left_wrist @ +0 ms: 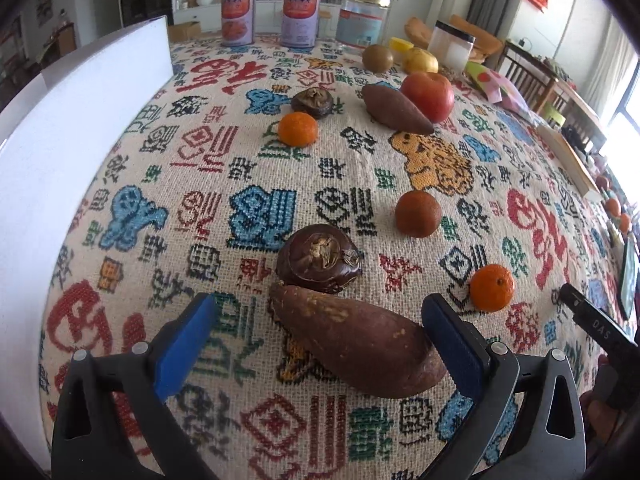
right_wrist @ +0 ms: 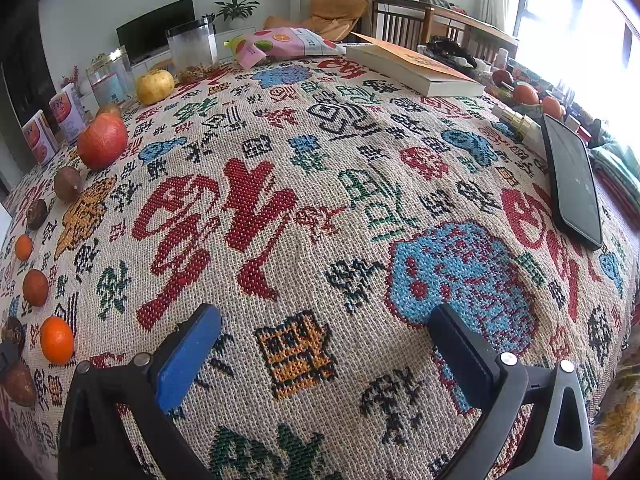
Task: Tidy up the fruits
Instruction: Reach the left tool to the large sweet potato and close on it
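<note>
The left gripper [left_wrist: 320, 336] is seen with its jaws spread wide, nothing clamped. Between them, on the woven tablecloth [left_wrist: 224, 168], a sweet potato [left_wrist: 356, 340] is found, its long axis laid slantwise across the gap, the blunt end toward the left pad [left_wrist: 188, 344], the narrow end touching or just beside the right pad [left_wrist: 452, 344]; which cannot be told. A water chestnut [left_wrist: 319, 258] is set touching its far side. The right gripper [right_wrist: 324, 356] is held apart over bare cloth, well away, so the left is judged nearer.
</note>
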A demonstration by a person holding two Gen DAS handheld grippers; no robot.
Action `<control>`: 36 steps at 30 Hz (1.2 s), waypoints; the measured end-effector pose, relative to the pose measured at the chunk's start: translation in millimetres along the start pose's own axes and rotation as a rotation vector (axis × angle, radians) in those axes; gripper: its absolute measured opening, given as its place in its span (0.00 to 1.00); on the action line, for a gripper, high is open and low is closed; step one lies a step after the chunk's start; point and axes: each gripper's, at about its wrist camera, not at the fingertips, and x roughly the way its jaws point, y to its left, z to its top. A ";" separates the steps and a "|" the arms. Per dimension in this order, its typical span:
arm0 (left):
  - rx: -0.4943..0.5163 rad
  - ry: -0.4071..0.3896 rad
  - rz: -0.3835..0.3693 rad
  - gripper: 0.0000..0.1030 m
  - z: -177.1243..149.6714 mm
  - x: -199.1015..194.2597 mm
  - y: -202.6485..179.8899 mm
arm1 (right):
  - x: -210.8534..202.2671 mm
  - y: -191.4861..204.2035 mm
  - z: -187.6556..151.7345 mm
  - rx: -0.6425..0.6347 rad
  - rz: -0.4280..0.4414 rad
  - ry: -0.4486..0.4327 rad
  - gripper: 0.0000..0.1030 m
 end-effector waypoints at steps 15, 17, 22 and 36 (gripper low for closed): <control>-0.020 -0.003 0.072 0.99 -30.8 -52.6 82.3 | -0.4 -0.2 0.0 0.000 0.000 0.000 1.00; -0.023 0.015 0.073 0.99 -34.4 -53.9 87.2 | -0.4 -0.3 0.1 0.000 0.000 -0.001 1.00; -0.056 0.048 0.003 0.99 -48.0 -57.1 87.2 | -0.1 -0.2 -0.1 0.000 0.000 -0.001 1.00; 0.055 0.078 -0.045 1.00 -17.7 -9.9 21.9 | -1.1 -0.4 -0.2 -0.002 0.005 -0.001 1.00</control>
